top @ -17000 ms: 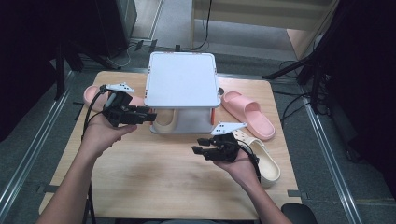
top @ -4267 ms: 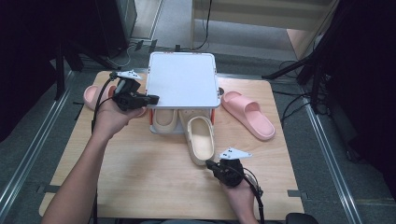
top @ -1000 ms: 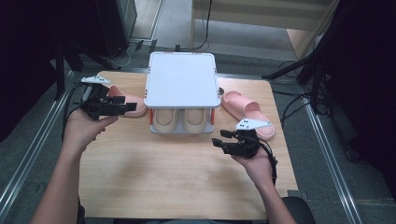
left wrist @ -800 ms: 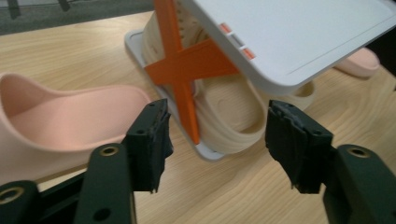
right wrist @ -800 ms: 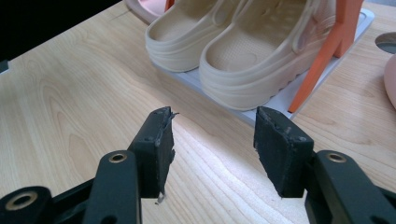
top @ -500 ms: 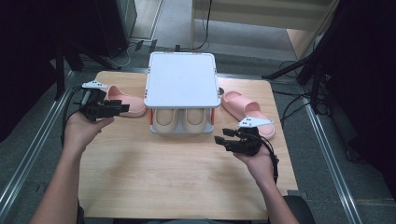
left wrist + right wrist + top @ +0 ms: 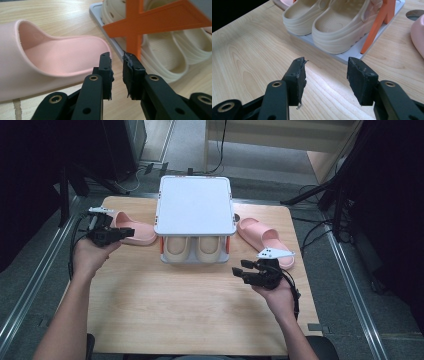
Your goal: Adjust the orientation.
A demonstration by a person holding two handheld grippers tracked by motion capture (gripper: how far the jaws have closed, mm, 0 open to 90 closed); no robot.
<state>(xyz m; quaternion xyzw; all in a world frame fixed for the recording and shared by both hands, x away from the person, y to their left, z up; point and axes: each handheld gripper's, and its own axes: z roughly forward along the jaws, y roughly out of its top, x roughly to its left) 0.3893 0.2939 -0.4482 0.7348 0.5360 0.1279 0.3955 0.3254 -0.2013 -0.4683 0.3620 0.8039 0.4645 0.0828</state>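
Two beige clogs (image 7: 196, 248) sit under the white rack (image 7: 195, 205), toes hidden by its top. Right hand-held gripper (image 7: 243, 270) is near the rack's front, jaws wide apart, empty. Left hand-held gripper (image 7: 124, 233) has jaws narrowly parted, just beside the left pink slipper (image 7: 131, 231). Right pink slipper (image 7: 264, 240) is partly hidden behind the right hand-held gripper.

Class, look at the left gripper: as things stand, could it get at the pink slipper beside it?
Probably yes. The left gripper sits right at the pink slipper, jaws slightly apart and empty, with nothing between them.
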